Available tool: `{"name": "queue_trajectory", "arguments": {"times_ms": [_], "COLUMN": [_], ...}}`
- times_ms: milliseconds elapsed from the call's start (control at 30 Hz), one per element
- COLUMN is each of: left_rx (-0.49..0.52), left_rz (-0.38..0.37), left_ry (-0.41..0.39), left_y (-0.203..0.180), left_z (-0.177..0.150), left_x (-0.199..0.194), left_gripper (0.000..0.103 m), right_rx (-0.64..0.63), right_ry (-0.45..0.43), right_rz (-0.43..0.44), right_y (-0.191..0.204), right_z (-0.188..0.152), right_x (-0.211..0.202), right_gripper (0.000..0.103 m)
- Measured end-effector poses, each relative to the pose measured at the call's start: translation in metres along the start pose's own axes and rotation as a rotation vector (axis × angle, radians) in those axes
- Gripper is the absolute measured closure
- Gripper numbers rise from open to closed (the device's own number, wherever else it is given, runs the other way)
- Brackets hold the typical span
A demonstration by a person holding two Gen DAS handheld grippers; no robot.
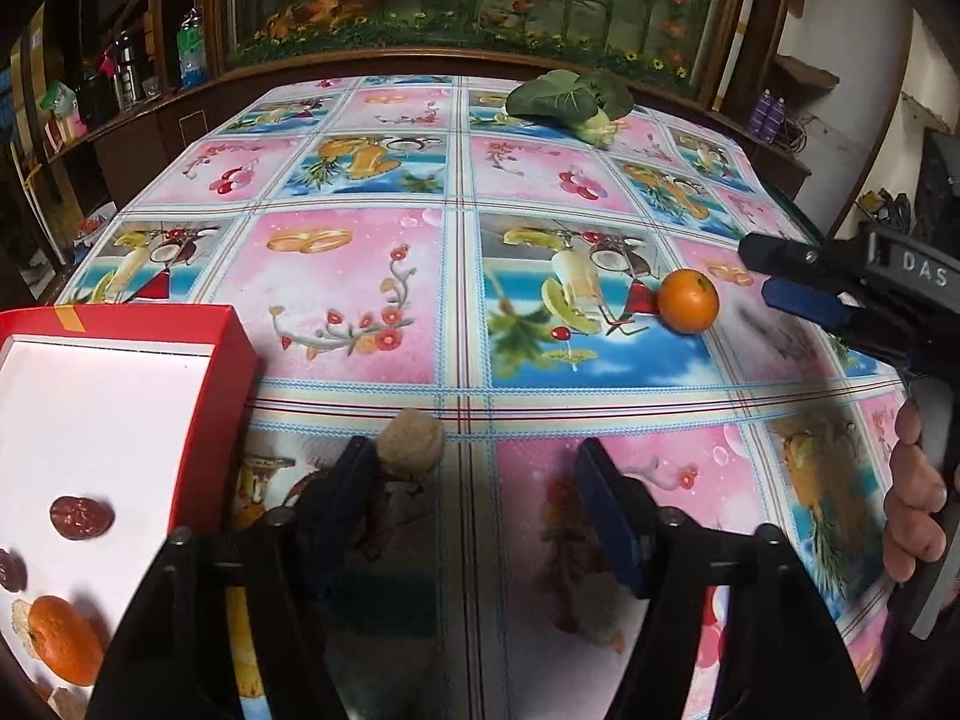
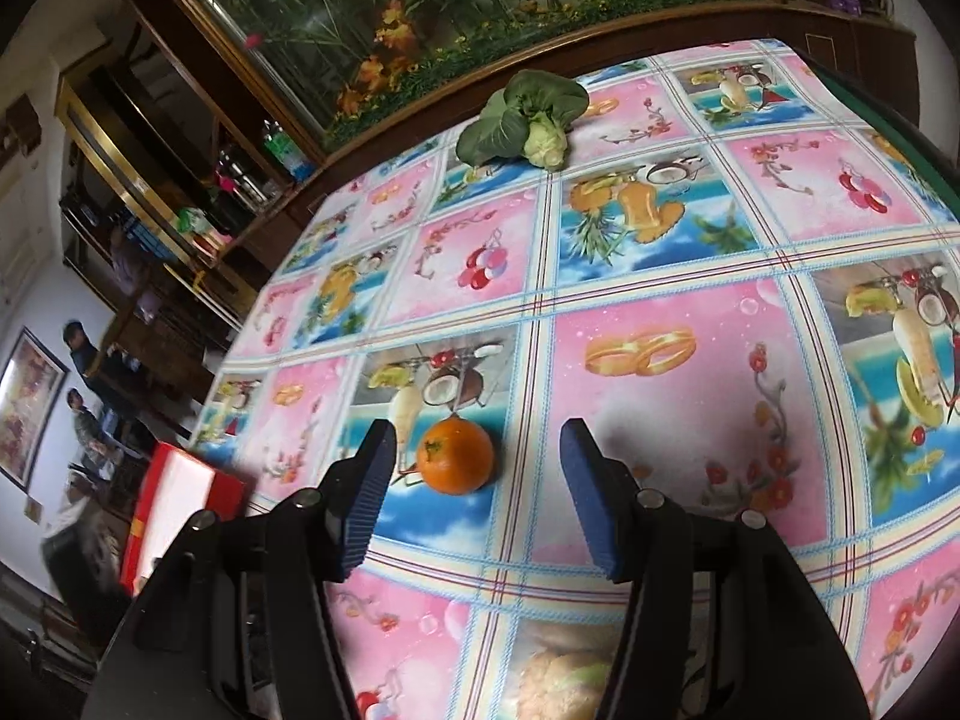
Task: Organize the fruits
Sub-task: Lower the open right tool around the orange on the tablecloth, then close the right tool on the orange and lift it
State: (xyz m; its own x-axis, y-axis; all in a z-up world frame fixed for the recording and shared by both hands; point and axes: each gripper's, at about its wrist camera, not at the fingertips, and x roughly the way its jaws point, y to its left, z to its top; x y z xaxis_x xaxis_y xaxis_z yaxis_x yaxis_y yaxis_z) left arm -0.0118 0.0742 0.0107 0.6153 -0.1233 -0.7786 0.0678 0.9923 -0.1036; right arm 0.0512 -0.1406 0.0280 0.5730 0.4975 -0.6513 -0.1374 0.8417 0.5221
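Both grippers unclenched: right gripper (image 2: 477, 462) flanks orange (image 2: 456, 456) (open cloth around), left gripper (image 1: 480, 468) beside box (image 1: 228, 396) edge

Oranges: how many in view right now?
2. One orange on the tablecloth, ahead of the right gripper; one mandarin in the red box. More may be hidden.

Two oranges (image 1: 687, 300) (image 1: 65, 639), two dates (image 1: 81, 517) (image 1: 11, 570), one walnut (image 1: 413, 441), one cabbage (image 1: 570, 97).

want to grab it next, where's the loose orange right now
The orange sits on the tablecloth, just ahead of the open right hand-held gripper, nearer its left finger; the red box lies further left.
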Motion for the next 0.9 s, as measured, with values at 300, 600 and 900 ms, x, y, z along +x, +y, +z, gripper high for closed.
{"name": "queue_trajectory", "arguments": {"times_ms": [300, 600, 900], "left_rx": [-0.015, -0.062, -0.048], "left_rz": [0.004, 0.062, 0.146], "left_ry": [-0.010, -0.006, -0.008], "left_y": [0.004, 0.007, 0.003], "left_z": [0.001, 0.009, 0.005], "left_x": [-0.001, 0.006, 0.003], "left_gripper": [0.055, 0.058, 0.081], "right_rx": [-0.096, -0.252, -0.198], "right_ry": [0.061, 0.063, 0.073], "right_rz": [-0.080, -0.142, -0.106], "right_y": [0.016, 0.037, 0.032], "right_z": [-0.007, -0.021, -0.019], "right_x": [0.024, 0.037, 0.033], "right_gripper": [0.045, 0.066, 0.067]}}
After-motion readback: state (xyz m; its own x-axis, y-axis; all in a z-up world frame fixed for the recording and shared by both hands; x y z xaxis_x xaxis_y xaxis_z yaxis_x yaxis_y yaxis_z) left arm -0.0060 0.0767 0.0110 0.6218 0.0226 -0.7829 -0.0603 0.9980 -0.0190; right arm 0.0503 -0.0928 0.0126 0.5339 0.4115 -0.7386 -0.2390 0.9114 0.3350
